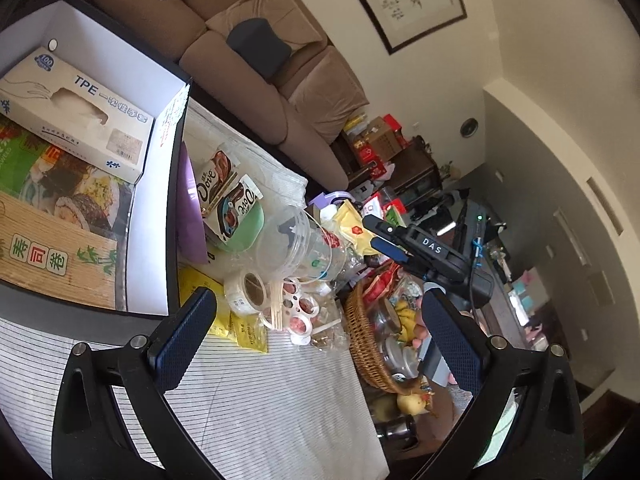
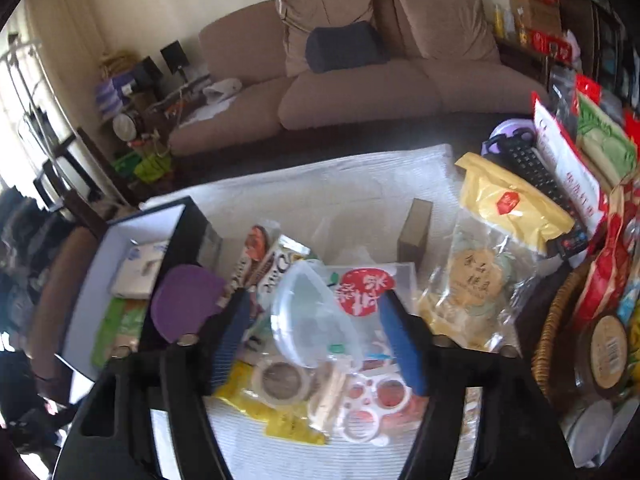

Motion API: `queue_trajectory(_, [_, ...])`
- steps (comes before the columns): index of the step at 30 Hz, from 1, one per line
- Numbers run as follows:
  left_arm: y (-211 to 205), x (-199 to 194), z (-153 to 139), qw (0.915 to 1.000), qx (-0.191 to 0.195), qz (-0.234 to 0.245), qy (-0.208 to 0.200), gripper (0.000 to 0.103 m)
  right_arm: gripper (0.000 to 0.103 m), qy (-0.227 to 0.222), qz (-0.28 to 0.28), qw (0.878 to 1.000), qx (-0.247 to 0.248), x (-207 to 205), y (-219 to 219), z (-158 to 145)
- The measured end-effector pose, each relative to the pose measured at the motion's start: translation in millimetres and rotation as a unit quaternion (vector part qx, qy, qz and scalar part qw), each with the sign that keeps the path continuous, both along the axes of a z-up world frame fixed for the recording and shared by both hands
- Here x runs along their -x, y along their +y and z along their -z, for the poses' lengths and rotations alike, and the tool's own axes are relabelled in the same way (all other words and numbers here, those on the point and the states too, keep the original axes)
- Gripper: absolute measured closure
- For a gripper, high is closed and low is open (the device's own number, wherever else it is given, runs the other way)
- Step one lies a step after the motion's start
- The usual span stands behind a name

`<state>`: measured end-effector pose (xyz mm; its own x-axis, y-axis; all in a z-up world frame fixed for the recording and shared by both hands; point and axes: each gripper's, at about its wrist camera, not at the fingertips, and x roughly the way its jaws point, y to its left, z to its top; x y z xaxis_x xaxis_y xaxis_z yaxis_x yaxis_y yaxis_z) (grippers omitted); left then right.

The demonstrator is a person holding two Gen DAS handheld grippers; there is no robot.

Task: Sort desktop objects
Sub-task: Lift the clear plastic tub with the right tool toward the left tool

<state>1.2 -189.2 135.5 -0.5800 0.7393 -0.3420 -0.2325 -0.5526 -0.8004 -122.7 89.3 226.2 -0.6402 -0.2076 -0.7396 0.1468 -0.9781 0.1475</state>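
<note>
Desktop clutter lay heaped on a striped cloth, ahead of both grippers. The right gripper stood with its jaws wide and nothing between the pads; its blue fingers hung above a clear cup lying on its side. Just nearer than the cup lay a tape roll, a bundle of wooden sticks and a white holed tray, all on or beside a yellow packet. Beyond the cup lay two Dove packs, with a purple disc to their left. To the right of the fingers sat a clear bag of biscuits, and past it a yellow pouch and a black remote. A wicker basket stood at the far right edge.

The left gripper also stood wide, empty, hovering above the cloth. Between its fingers the same tape roll and cup showed, with the basket just inside the right finger. To the left of the left finger stood an open box, holding a TPE tissue carton and a sushi mat pack. The Dove packs leaned just outside the box wall. Farther off, the right gripper appeared above the pile. A brown sofa stood behind the table.
</note>
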Motion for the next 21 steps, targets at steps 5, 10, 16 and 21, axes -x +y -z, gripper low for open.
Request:
queue_trajectory(5, [21.5, 2.1, -3.7, 0.9989, 0.043, 0.014, 0.014, 0.0, 0.023, -0.005, 0.012, 0.998, -0.056, 14.4, 6.5, 26.2])
queue_trajectory(10, [48.7, 1.5, -1.4, 0.9928, 0.114, 0.024, 0.028, 0.0, 0.023, -0.021, 0.03, 0.999, -0.023, 22.5, 27.3, 45.3])
queue_trajectory(16, [64.2, -0.9, 5.7, 0.9923, 0.115, 0.044, 0.017, 0.0, 0.023, 0.057, -0.043, 0.995, -0.071, 5.6, 1.2, 40.6])
queue_trajectory(21, [68.2, -3.0, 5.9, 0.9909, 0.124, 0.048, 0.021, 0.0, 0.044, 0.072, -0.113, 0.972, -0.195, 3.9, -38.9, 55.9])
